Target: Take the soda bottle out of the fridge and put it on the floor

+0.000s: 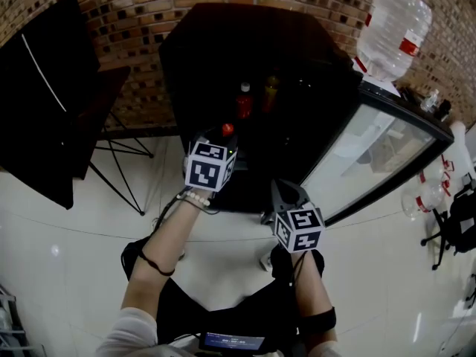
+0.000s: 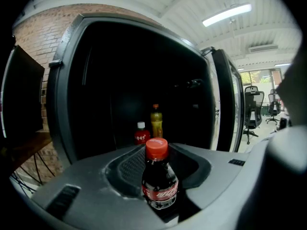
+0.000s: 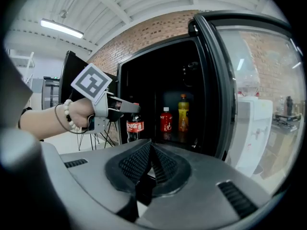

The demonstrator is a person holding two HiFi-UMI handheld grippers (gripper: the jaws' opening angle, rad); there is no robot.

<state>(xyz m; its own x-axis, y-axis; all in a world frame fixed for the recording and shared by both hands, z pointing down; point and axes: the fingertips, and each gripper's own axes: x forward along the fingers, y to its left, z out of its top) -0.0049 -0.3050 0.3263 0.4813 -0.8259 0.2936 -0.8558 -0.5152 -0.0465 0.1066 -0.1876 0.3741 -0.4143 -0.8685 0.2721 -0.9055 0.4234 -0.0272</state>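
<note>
Soda bottle (image 2: pixel 159 176) in transit from the open fridge (image 2: pixel 67 80) to the floor (image 1: pixel 74 251). The bottle is held upright in the air in front of the fridge opening, clamped at its labelled body by the left gripper (image 1: pixel 223 144), with the red cap standing clear above the jaws. The right gripper (image 3: pixel 150 150) is seen with its jaws together and nothing between them, held just beside the glass fridge door (image 1: pixel 372 155), which is swung wide to the right. Two other bottles are left inside: a white-capped bottle with a red label (image 3: pixel 166 121) and a yellow drink bottle (image 3: pixel 183 111).

Likely hazards, as judged from this arrangement:

- **Slip in the grip.** The bottle is round and smooth, and it is gripped on two sides only. It may slide or rotate between the pads if the descent is jerked.
- **Toppling at set-down.** The floor is glossy tile. If the bottle is released before its base lies flat, or while the gripper is tilted, it is expected to tip and roll.
- **Collision.** The lower edge of the fridge and the open door lie near the path down. The bottle may be knocked loose if either is clipped.
- **Drop from height.** If the jaws are opened early, a fizzy, pressurised bottle is likely to be shaken or burst.
</note>
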